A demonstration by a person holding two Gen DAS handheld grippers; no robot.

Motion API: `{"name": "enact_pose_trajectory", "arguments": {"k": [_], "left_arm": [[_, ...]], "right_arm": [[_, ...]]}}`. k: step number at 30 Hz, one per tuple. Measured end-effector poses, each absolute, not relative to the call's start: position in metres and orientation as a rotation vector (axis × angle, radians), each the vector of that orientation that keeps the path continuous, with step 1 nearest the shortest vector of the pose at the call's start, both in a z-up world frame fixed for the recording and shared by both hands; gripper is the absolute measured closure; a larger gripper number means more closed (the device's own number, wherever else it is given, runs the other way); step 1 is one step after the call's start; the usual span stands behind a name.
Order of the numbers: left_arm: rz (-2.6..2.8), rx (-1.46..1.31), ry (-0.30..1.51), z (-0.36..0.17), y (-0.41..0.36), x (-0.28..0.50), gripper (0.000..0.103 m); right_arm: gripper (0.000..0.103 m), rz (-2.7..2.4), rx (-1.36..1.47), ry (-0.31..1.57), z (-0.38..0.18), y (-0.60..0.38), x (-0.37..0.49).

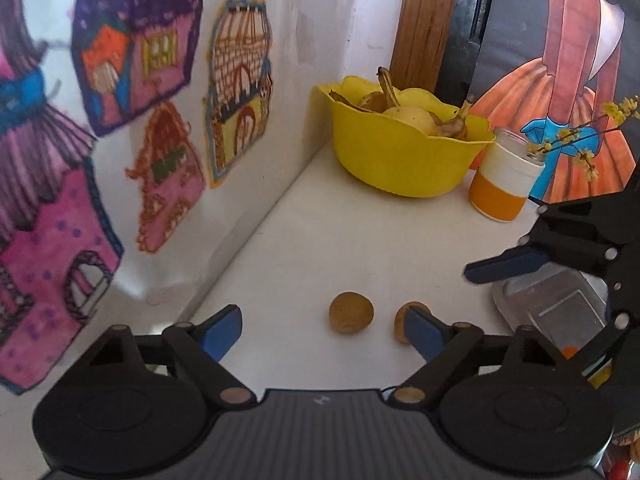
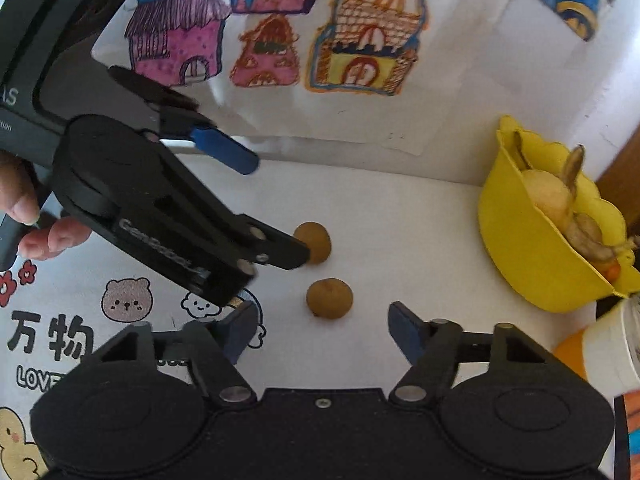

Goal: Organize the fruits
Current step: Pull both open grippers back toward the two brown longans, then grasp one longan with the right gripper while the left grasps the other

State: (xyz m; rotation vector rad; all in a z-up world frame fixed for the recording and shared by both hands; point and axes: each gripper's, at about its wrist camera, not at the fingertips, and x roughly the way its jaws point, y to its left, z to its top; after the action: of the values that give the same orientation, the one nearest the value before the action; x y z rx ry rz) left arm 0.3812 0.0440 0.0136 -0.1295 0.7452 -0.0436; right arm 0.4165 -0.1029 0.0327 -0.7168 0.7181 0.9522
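A: Nearest us in the left wrist view is our left tool (image 1: pixel 320 330), spread wide and pinching nothing. One small round brown fruit (image 1: pixel 351 318) sits on the white counter (image 1: pixel 320 240) between its fingers, nearer the right finger, untouched.

B: And the second brown fruit (image 1: pixel 402 326) lies just right of it, half hidden behind that right fingertip (image 1: pixel 420 334). From the right wrist view, our right tool (image 2: pixel 323 330) is also parted and empty, with that fruit just ahead of the gap.

A: So each hand is nearest its own fruit. Both look roundish, with no long axis to align.

B: Farther right stands the yellow bowl (image 1: pixel 400 160), already holding a pear and banana peels. We judge it the destination.
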Motion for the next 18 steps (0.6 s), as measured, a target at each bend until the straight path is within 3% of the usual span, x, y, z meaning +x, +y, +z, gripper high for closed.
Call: {"name": "enact_pose_trajectory", "arguments": {"k": [3, 8, 18], "left_arm": [[-0.051, -0.148, 0.754, 0.009, 0.045, 0.386, 0.020], [-0.062, -0.170, 0.770, 0.003, 0.044, 0.394, 0.033], [-0.082, -0.171, 0.787, -0.003, 0.038, 0.407, 0.048]], "right_arm": [[0.047, 0.954, -0.742, 0.707, 0.028, -0.098, 0.418], [0.056, 0.960, -0.753, 0.723, 0.019, -0.091, 0.426], [0.063, 0.967, -0.716, 0.754, 0.012, -0.082, 0.432]]}}
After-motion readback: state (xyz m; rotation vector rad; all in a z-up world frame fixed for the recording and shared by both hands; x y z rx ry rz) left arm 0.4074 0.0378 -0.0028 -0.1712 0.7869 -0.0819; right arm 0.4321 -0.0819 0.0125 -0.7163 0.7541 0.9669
